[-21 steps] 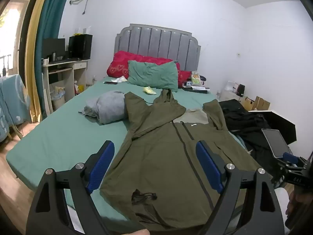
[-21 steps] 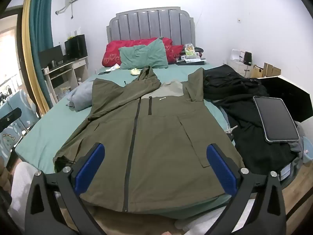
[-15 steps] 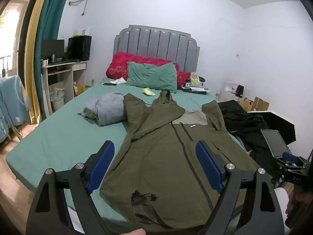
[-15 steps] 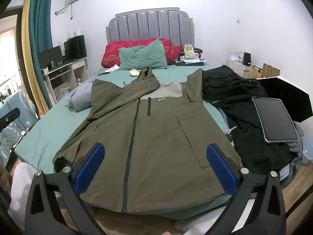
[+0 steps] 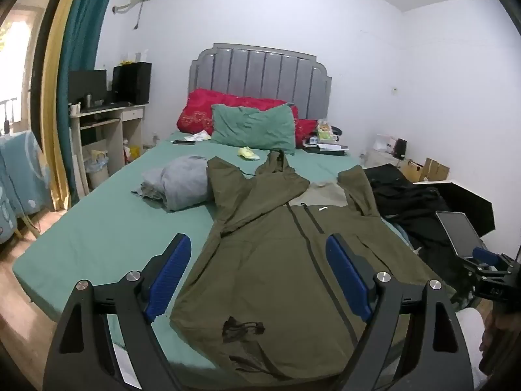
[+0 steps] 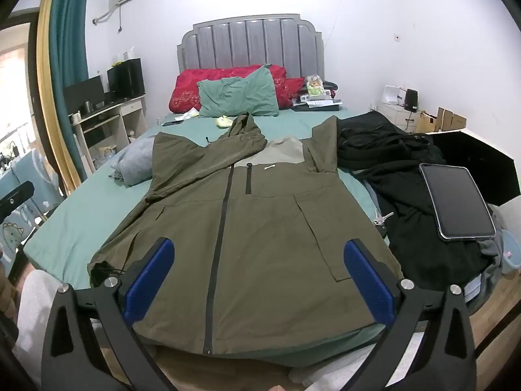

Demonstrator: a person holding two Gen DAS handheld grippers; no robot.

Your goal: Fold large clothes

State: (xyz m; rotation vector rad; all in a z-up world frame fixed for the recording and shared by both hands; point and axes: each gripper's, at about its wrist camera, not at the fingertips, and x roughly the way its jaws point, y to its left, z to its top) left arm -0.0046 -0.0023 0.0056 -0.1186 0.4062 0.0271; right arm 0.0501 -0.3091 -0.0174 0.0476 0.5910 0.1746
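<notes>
An olive-green hooded jacket (image 5: 280,260) lies flat, front up and zipped, on the green bed (image 5: 97,228); it also shows in the right wrist view (image 6: 260,228). Its sleeves are folded up beside the hood. My left gripper (image 5: 257,277) is open and empty, held above the jacket's lower left hem. My right gripper (image 6: 257,280) is open and empty above the hem, near the bed's foot. The right gripper also shows at the right edge of the left wrist view (image 5: 488,260).
A grey bundle of clothes (image 5: 182,185) lies left of the jacket. Black clothes (image 6: 407,176) with a tablet (image 6: 456,202) on top lie to the right. Pillows (image 6: 237,94) and a headboard are at the far end. A desk (image 5: 104,120) stands at the left.
Both grippers have stayed open. The views have shifted only slightly; the jacket has not moved.
</notes>
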